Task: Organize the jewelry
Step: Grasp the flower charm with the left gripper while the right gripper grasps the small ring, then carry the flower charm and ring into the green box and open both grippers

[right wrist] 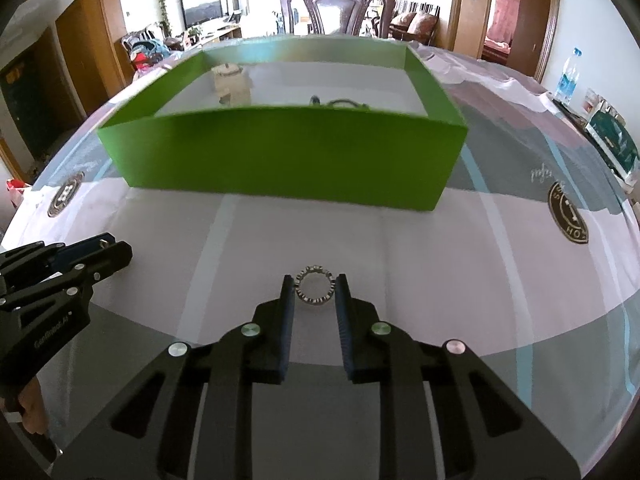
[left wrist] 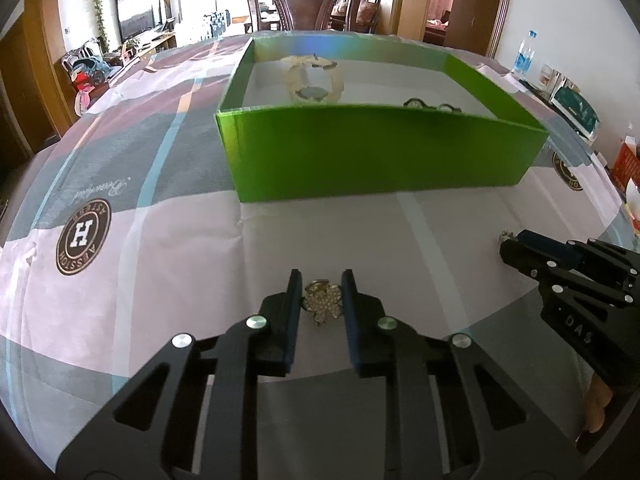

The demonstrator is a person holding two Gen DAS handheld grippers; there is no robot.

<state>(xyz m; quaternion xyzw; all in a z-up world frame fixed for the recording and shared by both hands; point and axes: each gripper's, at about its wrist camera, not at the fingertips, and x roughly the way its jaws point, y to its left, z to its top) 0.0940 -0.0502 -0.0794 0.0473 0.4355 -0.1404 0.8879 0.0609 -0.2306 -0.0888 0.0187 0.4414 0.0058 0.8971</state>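
My left gripper (left wrist: 321, 280) is shut on a gold flower-shaped brooch (left wrist: 322, 300), just above the tablecloth. My right gripper (right wrist: 314, 280) is shut on a silver studded ring (right wrist: 315, 285), also low over the cloth. Each gripper shows at the edge of the other's view: the right one (left wrist: 516, 246) and the left one (right wrist: 116, 248). An open green box (left wrist: 380, 152) stands ahead of both; it also shows in the right wrist view (right wrist: 288, 156). Inside lie a pale-strapped watch (left wrist: 314, 80) and a dark metal piece (left wrist: 430, 105).
The table is covered by a pink, grey and blue patterned cloth (left wrist: 120, 280) with round logos. A dark wooden chair (left wrist: 304, 0) stands at the far side. A water bottle (right wrist: 568, 76) and packages (right wrist: 612, 136) sit at the right edge.
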